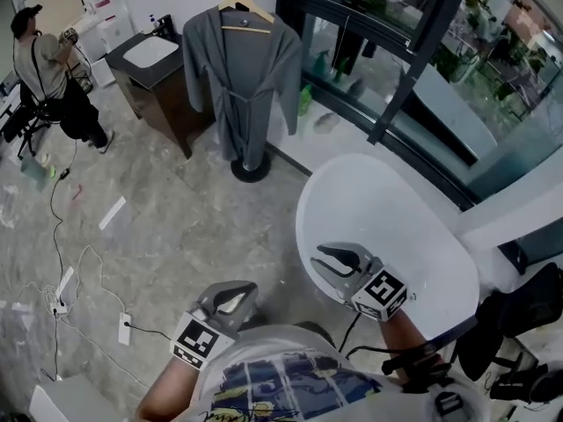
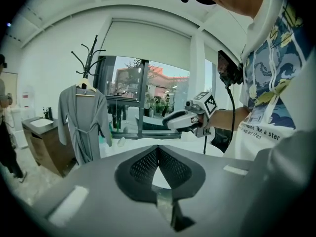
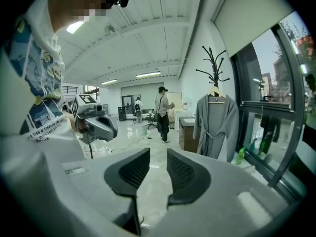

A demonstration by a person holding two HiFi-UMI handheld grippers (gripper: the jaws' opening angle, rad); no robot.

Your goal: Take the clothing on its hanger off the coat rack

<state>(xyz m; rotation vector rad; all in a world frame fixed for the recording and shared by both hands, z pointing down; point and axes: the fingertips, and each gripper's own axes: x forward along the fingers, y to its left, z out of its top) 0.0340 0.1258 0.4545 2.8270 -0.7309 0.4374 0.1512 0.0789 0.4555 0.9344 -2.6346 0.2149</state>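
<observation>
A bright room with a grey marbled floor [image 1: 193, 236], glazed walls on the right and a white bathtub [image 1: 378, 218] below them. Against the far wall, a grey robe [image 1: 242, 77] hangs on a wooden hanger [image 1: 244, 13]. The hanger is hooked on a black coat rack [image 3: 213, 65], whose round base [image 1: 251, 170] shows under the robe's hem. The robe's belt is tied at the waist and its sleeves hang straight down. A green bottle [image 1: 305, 101] stands on the ledge just right of the robe. A dark cabinet with a white sink [image 1: 151, 53] stands to its left. Further left, a person [image 1: 48, 64] in dark trousers stands facing away. White cables and a power strip [image 1: 124, 328] trail over the floor at the near left.

Both claws are held low in front of the person's chest, well apart from the robe. The left claw [image 2: 157, 149] is clenched: its ribbed pads meet at the tips, and nothing is caught between them. The right claw [image 3: 158, 158] is released: its pads stand a little apart, with only floor seen through the gap. In the head view the right claw hovers over the near edge of the bathtub.
</observation>
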